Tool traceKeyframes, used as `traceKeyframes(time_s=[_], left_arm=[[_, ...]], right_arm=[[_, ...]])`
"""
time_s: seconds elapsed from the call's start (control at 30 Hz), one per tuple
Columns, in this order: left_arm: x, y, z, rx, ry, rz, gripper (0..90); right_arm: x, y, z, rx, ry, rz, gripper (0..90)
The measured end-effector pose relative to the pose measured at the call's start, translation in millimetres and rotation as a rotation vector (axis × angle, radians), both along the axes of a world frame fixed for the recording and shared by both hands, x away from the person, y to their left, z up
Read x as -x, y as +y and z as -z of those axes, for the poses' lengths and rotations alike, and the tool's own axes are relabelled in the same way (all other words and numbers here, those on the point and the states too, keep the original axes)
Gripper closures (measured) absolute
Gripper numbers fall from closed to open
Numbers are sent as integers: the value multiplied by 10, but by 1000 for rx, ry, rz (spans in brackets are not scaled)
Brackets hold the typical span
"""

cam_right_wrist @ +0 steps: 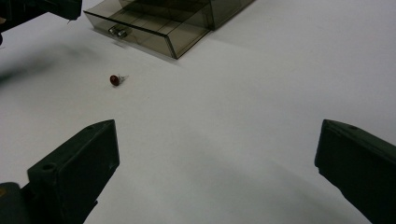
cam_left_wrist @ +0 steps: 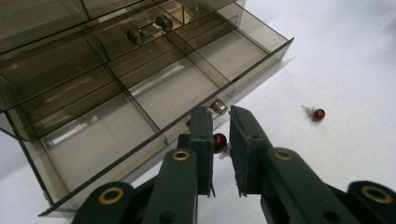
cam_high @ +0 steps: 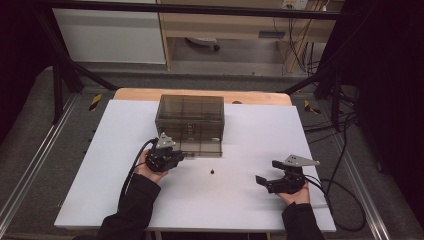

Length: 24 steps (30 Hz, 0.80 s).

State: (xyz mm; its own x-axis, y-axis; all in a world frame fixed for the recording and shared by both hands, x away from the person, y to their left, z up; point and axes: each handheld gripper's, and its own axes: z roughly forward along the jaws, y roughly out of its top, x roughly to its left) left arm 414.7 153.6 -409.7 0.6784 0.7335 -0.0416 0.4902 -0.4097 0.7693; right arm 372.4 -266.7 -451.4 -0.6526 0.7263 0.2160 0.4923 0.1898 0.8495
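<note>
left claw (cam_left_wrist: pixel 219 154) grips a red-headed pin (cam_left_wrist: pixel 220 141) just before the open drawer (cam_left_wrist: pixel 154 93). right claw (cam_right_wrist: pixel 215 163) stands wide open, empty; second pin (cam_right_wrist: pixel 115 80) lies ahead.

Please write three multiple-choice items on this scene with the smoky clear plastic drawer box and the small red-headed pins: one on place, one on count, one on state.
1. Where does the loose small red-headed pin lie?
A. on the white table sheet in front of the smoky clear plastic drawer box
B. inside the drawer
C. on top of the box

2. How many red-headed pins show in the left gripper view?
A. one
B. two
C. four

3. How does the bottom drawer stand?
A. shut
B. lifted out
C. pulled open

Answers: 1 A, it rests on bare sheet between the grippers. 2 B, one lies loose and a second red pin sits between the left gripper's jaws. 3 C, its compartments lie exposed in front of the box.
</note>
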Motion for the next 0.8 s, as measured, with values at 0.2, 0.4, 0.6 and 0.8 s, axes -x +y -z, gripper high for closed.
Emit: traceKeyframes(time_s=[0.2,0.4,0.6,0.8], left_arm=[[-31,42,-14,2,-3,-14,790],[-78,99,-38,7,-7,-32,790],[-137,162,-32,8,-3,-56,791],[-201,200,-36,-1,-5,-74,791]], right_arm=[[0,0,0,0,0,0,6],[-1,1,2,2,0,-2,6],[-2,1,3,2,-1,0,6],[-2,2,4,4,0,-1,6]])
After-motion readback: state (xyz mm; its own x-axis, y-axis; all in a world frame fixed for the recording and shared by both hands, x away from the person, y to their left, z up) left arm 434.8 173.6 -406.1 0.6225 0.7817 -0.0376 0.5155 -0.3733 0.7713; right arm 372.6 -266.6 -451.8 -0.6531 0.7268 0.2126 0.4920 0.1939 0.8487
